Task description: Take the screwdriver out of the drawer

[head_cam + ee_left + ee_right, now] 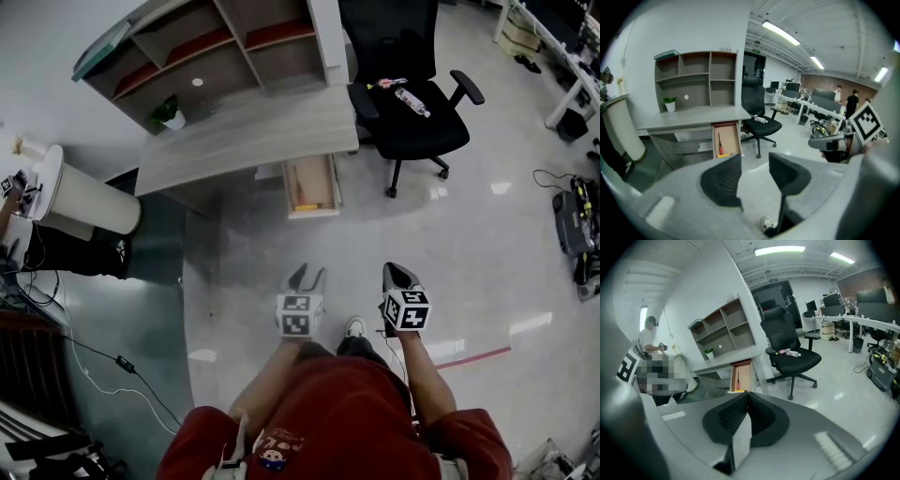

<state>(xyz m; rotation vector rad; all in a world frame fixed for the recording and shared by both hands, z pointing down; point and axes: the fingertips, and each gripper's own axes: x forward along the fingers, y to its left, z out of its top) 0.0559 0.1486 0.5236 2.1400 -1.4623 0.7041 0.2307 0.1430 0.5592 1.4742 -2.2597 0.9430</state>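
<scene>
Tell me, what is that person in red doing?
A person stands back from the desk, holding a gripper in each hand. The left gripper is open, the right gripper shut, both empty. The drawer under the desk is open, and the screwdriver lies inside, untouched.

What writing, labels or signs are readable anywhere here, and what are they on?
Nothing here reads as words.
Too small to read: the sign over the doorway.
Blurred: the label of the bottle on the office chair.
No letters: the left gripper and right gripper carry only black-and-white square patterns.
</scene>
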